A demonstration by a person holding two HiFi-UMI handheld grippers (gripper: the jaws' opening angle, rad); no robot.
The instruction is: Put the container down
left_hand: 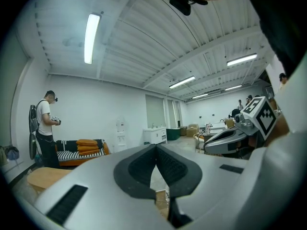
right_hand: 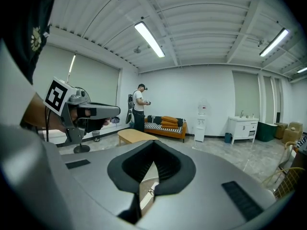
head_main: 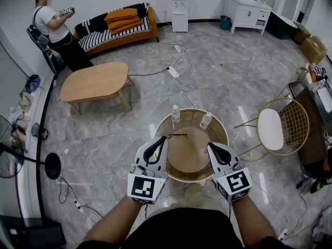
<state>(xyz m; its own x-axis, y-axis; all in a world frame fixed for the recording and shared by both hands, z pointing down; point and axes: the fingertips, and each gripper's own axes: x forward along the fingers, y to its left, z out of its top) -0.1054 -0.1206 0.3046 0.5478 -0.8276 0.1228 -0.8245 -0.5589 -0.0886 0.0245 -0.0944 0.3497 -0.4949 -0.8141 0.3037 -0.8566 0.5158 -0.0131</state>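
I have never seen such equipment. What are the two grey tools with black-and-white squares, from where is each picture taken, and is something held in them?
No robot is here. A person holds a hand tool with two jaws in each hand: the left gripper and the right gripper. The squared cubes are parts of these tools.

The head view comes from a camera on the person's head and looks down. Each of the other two views comes from a camera on one gripper and looks along its jaws.

Below is a round table with a bottle, a second bottle and a pair of glasses. Both grippers have their jaw tips together and hold nothing.
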